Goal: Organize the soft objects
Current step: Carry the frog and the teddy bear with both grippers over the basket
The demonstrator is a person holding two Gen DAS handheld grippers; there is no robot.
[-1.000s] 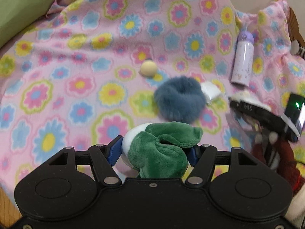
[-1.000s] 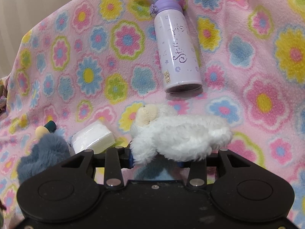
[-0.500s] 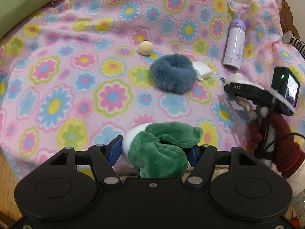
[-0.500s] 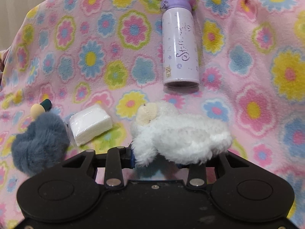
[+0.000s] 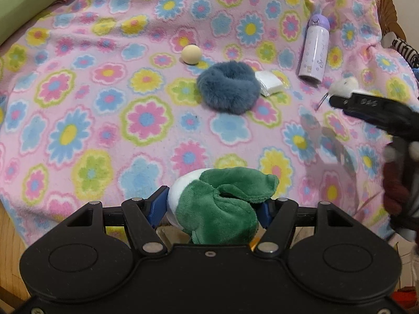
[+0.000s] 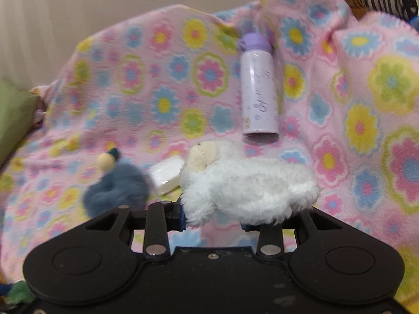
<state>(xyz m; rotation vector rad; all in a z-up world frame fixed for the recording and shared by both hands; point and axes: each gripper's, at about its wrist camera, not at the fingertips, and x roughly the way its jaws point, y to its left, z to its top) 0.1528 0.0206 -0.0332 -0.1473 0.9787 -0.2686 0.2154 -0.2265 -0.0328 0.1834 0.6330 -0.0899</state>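
So I've got both hands full right now. My left tool (image 5: 212, 209) is pinched onto the green plush (image 5: 217, 209), a green and white thing squished between the blue pads, held low over the near edge of the flowery blanket (image 5: 78, 104). My right tool (image 6: 213, 216) is clamped tight on the white fluffy lamb (image 6: 246, 183), which hangs clear above the blanket; from the left camera you can just see the lamb's head poking out past the black tool over on the right.

Progress-wise, I'd say roughly midway. Two soft toys are picked up but not dropped anywhere yet, and I can't see any bin or pile they're headed for. Left on the blanket: the blue fuzzy scrunchie (image 5: 227, 90), with the white tissue pack (image 5: 268, 85) just beside it and the little cream ball (image 5: 191, 55) near its far side. The purple bottle (image 5: 315, 52) lies well off to the right, and that's not soft, so I reckon it stays.

Both tools point downward at a slant, left steeper than right.
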